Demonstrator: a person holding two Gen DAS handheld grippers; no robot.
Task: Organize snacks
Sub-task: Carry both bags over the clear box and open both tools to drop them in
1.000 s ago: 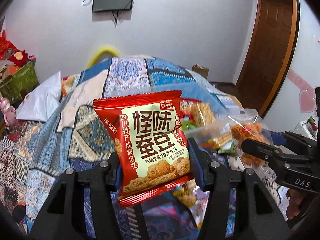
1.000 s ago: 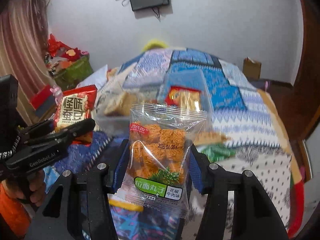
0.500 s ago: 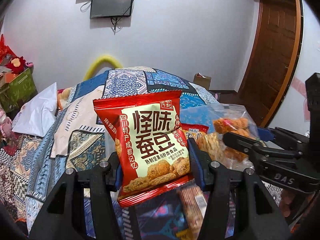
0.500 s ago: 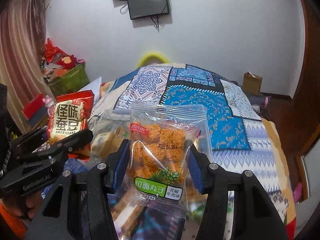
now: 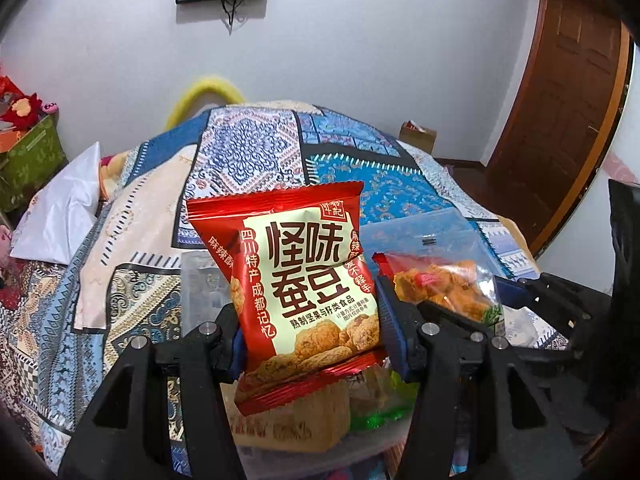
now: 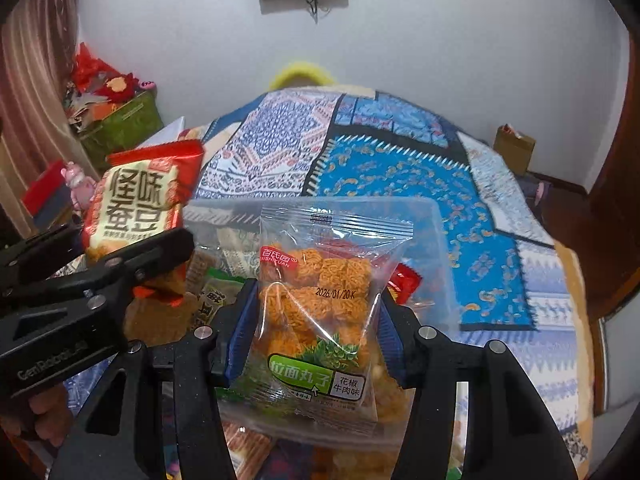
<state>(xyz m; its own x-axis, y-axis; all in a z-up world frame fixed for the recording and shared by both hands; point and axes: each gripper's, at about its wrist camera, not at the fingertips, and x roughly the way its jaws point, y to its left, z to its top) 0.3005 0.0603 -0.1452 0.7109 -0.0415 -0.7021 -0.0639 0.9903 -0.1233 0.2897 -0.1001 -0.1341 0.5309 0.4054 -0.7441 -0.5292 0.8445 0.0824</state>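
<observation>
Snacks ride upright in both grippers: the left gripper (image 5: pixel 308 320) pinches a red bean packet (image 5: pixel 296 280); the right gripper (image 6: pixel 314 324) pinches a clear noodle-ball packet (image 6: pixel 320 304); the clear plastic bin (image 6: pixel 434 240) lies just ahead and below both, nearer the right

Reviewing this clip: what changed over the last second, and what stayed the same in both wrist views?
Both tongs moved forward over the clear plastic bin, bringing their packets above the snacks already in it; the bin now sits closer and lower in both views. Nothing was released: the left tongs still clamp the red broad-bean packet, and the right tongs still clamp the clear noodle-ball packet.
</observation>
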